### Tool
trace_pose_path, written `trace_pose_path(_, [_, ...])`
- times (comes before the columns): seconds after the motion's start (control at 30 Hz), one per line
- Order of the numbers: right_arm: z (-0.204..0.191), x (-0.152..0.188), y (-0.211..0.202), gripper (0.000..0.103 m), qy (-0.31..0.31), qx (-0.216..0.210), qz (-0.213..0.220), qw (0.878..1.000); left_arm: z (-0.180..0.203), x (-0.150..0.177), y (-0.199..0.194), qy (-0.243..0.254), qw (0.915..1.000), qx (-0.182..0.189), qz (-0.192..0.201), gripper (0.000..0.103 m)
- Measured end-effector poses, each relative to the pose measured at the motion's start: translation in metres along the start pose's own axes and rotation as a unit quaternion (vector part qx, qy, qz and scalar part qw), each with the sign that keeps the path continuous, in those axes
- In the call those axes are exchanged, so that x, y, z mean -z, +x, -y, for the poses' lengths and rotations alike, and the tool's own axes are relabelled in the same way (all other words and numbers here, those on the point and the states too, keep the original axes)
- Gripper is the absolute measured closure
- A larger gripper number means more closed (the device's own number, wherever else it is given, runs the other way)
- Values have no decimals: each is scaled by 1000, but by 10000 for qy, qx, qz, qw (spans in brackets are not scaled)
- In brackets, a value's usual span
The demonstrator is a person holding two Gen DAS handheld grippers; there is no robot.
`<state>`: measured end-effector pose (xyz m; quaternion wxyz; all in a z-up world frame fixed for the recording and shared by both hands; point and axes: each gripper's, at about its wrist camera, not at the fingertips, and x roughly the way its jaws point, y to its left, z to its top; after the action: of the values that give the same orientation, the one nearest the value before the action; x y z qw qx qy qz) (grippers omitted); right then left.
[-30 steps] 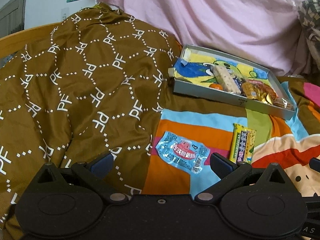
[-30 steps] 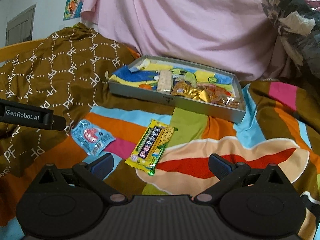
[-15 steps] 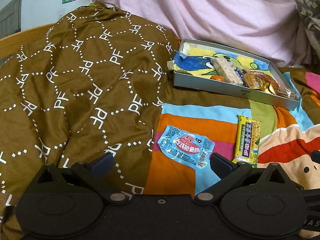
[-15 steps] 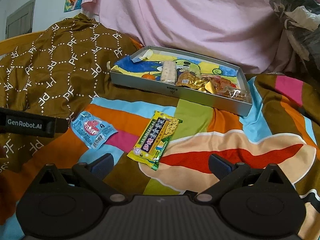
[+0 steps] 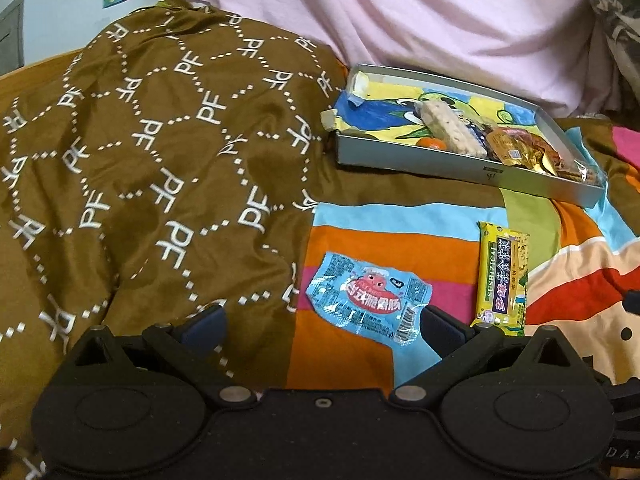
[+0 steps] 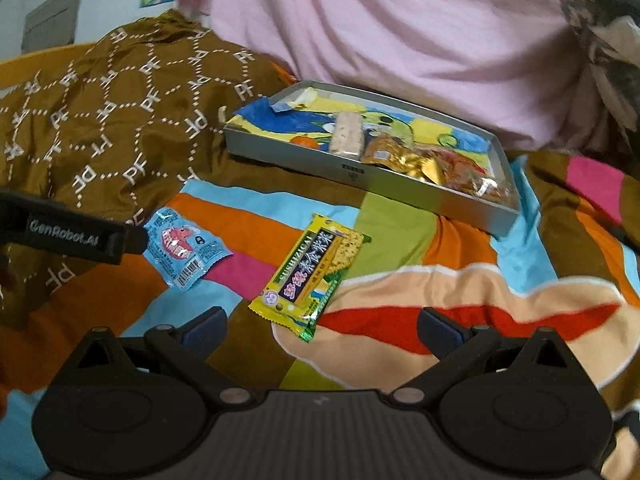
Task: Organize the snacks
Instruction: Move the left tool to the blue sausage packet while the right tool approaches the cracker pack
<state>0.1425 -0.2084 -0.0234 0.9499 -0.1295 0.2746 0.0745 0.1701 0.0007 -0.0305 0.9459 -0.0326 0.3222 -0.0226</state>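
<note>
A light blue snack packet (image 5: 370, 304) (image 6: 182, 248) lies flat on the striped bedspread, just ahead of my open left gripper (image 5: 320, 326), nearer its right finger. Right of it lies a yellow cracker pack (image 5: 502, 278) (image 6: 310, 270), in front of my open right gripper (image 6: 320, 328), which holds nothing. Further back sits a grey tray (image 5: 408, 162) (image 6: 404, 192) with a cartoon-print lining, holding a pale cereal bar (image 5: 448, 130) (image 6: 346, 136), gold-wrapped snacks (image 6: 404, 156) and a small orange item (image 5: 431, 143). My left gripper's black side shows in the right wrist view, beside the blue packet.
A brown quilt (image 5: 152, 160) with a white letter pattern is bunched up on the left. Pink fabric (image 6: 400, 28) hangs behind the tray. A patterned dark bundle (image 6: 604, 32) sits at the far right. The striped bedspread (image 6: 460, 288) spreads flat to the right.
Both grippers have moved forward and lower towards the two loose packets, which now look larger and closer. Nothing on the bed has moved.
</note>
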Motion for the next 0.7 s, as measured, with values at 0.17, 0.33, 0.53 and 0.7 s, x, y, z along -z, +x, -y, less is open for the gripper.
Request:
trace_pose_path(0.17, [-2,-4,8,0,-549,-48,271,9981,4,-5,11,187,9998,19,25,1])
trace_pose_path(0.33, [-4,-3,26,0,-904,-2,450,9949,4,-10,21,379,9992,-11,98,1])
trace_pose_path(0.53, [2,-5,45,0,-504,-125,323,9981,4,-14,34,577,9982,-118,138,1])
trace_pose_path(0.7, [-4,-5,57,0,-375,-338,261,9984,3,-16,44,543,9983,-207,92,1])
